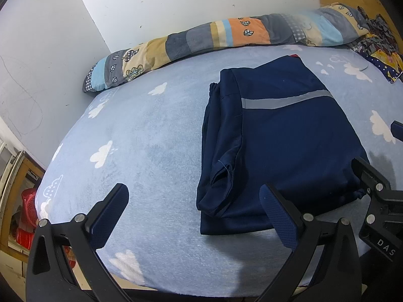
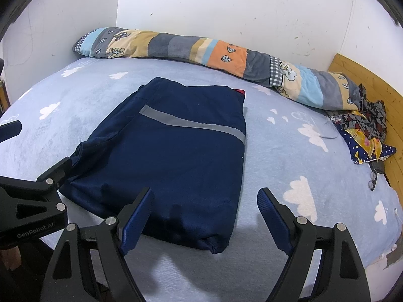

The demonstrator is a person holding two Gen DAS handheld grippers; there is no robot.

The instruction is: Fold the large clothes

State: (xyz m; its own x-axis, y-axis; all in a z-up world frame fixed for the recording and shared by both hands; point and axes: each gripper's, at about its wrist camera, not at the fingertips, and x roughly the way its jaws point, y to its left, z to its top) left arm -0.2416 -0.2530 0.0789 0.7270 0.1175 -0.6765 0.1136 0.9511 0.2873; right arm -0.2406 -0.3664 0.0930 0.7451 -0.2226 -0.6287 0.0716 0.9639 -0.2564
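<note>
A navy garment (image 1: 282, 136) with a grey stripe lies folded into a rectangle on the light blue cloud-print bed sheet (image 1: 151, 130); it also shows in the right wrist view (image 2: 176, 151). My left gripper (image 1: 196, 206) is open and empty, hovering just before the garment's near left corner. My right gripper (image 2: 206, 209) is open and empty, hovering over the garment's near right corner. Each gripper shows at the edge of the other's view, the right one (image 1: 377, 193) and the left one (image 2: 37, 188).
A rolled patchwork quilt (image 2: 226, 58) lies along the white wall at the back. A pile of patterned clothes (image 2: 362, 130) sits at the right by the wooden headboard (image 2: 372, 85), with glasses (image 2: 374, 176) beside it. A red fan (image 1: 27, 206) stands beyond the bed's left edge.
</note>
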